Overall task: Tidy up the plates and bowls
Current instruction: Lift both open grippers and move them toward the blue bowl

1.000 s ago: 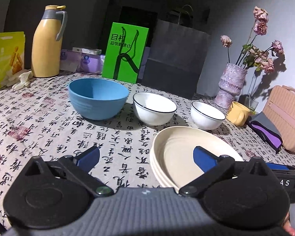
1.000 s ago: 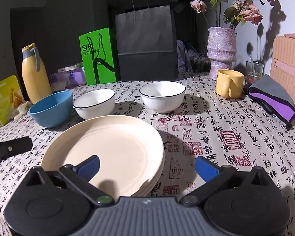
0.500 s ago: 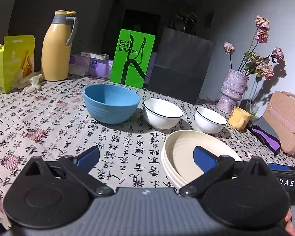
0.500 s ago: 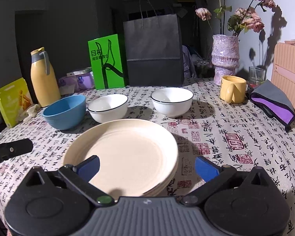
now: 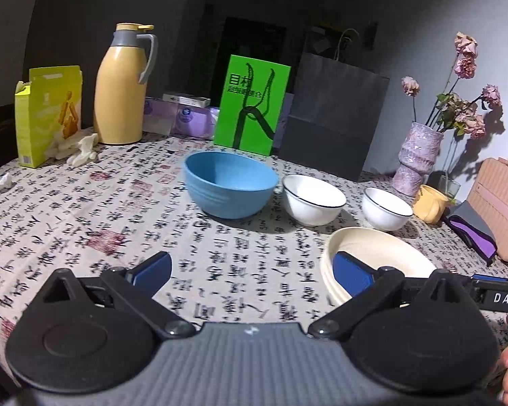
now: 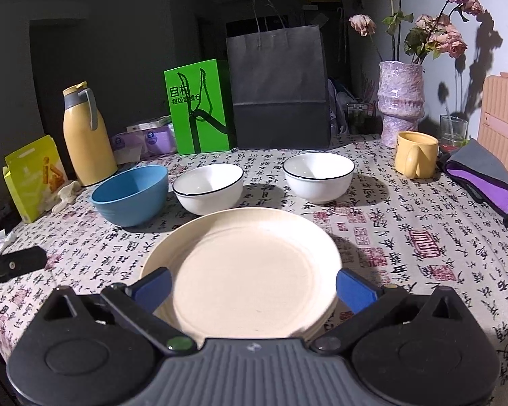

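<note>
A stack of cream plates (image 6: 244,270) is shown near the front of the tabletop (image 6: 423,237), with a blue bowl (image 6: 132,193) and two white bowls (image 6: 208,191) (image 6: 318,179) set in a row just behind. The right hand-held gripper (image 6: 252,284) and the left hand-held gripper (image 5: 252,269) are held spread, nothing grasped. The bowls are judged rigid, smooth, probably breakable; each is best pinched across its rim.

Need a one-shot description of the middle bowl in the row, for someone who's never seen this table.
Find the tall black paper bag at the back of the calligraphy-print tablecloth. Three bowls line up in front; take the white black-rimmed bowl in the centre. The round blue bowl sits left, its smaller white twin bowl right.
</note>
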{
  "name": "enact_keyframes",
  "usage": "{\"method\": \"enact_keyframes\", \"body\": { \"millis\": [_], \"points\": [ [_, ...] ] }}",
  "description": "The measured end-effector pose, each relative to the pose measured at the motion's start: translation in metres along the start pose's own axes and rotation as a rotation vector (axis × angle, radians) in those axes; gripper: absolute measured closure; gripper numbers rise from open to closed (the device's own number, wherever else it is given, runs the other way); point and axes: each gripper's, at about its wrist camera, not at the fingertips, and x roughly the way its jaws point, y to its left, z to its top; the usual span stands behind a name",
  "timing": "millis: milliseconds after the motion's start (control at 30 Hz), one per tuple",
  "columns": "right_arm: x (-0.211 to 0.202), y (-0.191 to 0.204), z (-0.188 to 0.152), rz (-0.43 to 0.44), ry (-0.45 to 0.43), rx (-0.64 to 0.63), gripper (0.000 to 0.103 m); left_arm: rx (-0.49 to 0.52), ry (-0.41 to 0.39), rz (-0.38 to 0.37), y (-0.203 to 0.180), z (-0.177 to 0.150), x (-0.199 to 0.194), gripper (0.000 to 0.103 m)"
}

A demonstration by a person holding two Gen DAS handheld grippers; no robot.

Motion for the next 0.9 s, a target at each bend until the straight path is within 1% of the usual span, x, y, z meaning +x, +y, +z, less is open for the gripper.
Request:
{"method": "enact_keyframes", "body": {
  "millis": [400,567,633,900],
  "points": [
    [0.023,0.03,0.01,0.018,0.028,-0.015,0.0,-0.041,0.003,0.037,0.043,0.017,0.008,0.0],
    [0.035,0.042,0.018,0.017,0.039,-0.024,0.0,-0.074,0.025,0.037,0.059,0.025,0.017,0.0],
    [0.04,0.046,0.023,0.008,0.044,-0.029,0.0,-0.082,0.027,0.039,0.063,0.028,0.021,0.0],
    [0.065,0.059,0.036,0.017,0.061,-0.04,0.0,-0.104,0.055,0.043,0.079,0.041,0.041,0.0]
  ]
}}
